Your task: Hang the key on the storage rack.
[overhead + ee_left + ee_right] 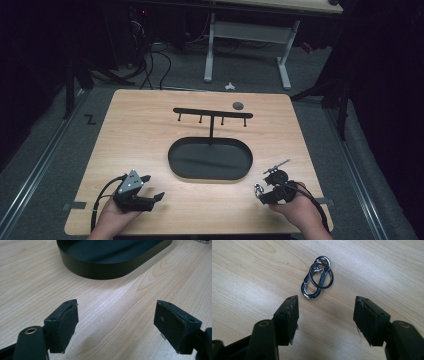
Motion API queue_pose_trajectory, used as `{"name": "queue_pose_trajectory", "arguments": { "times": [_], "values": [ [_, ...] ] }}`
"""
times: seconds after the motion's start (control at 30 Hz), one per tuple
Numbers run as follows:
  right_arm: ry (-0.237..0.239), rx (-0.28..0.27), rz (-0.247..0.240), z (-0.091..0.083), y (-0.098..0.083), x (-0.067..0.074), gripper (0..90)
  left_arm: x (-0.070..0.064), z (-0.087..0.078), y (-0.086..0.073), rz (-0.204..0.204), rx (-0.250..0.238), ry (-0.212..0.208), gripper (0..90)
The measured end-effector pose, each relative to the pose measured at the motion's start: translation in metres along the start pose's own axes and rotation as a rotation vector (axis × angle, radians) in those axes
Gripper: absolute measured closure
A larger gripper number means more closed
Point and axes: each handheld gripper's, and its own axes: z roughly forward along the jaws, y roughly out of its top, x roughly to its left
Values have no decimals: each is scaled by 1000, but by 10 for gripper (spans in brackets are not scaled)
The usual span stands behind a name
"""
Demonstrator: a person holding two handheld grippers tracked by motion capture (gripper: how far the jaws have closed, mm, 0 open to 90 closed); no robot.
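Observation:
A silver carabiner clip with a key ring [317, 277] lies flat on the wooden table, just beyond the tips of my right gripper [325, 302]. That gripper is open and nothing is between its pads. In the high view the clip [258, 189] glints at the front right, beside the right gripper [262, 193]. At the front left my left gripper [152, 186] rests open and empty on the table. Its own view has the jaws [116, 307] spread wide, facing the black oval tray [100, 270].
The black oval tray [210, 160] sits mid-table, with a thin post rising from its far side to a bar of several hooks [212, 114]. A small dark disc [238, 105] lies near the far edge. White desk legs [285, 70] stand beyond the table.

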Motion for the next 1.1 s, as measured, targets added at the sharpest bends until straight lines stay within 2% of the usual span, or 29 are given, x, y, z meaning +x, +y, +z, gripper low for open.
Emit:
{"name": "queue_pose_trajectory", "arguments": {
  "times": [0.17,0.4,0.43,0.73,1.1],
  "values": [
    [8,-2,-15,1,5,1,449,0,1,0,0,4,-1,202],
    [3,12,-59,5,15,6,521,-1,1,0,2,7,-3,202],
    [0,9,-80,6,16,6,530,-1,1,0,3,8,-3,203],
    [3,20,-60,14,23,6,624,-1,2,0,5,12,-5,202],
    [19,19,-60,16,19,3,722,-2,3,0,5,18,-5,203]
  ]
}}
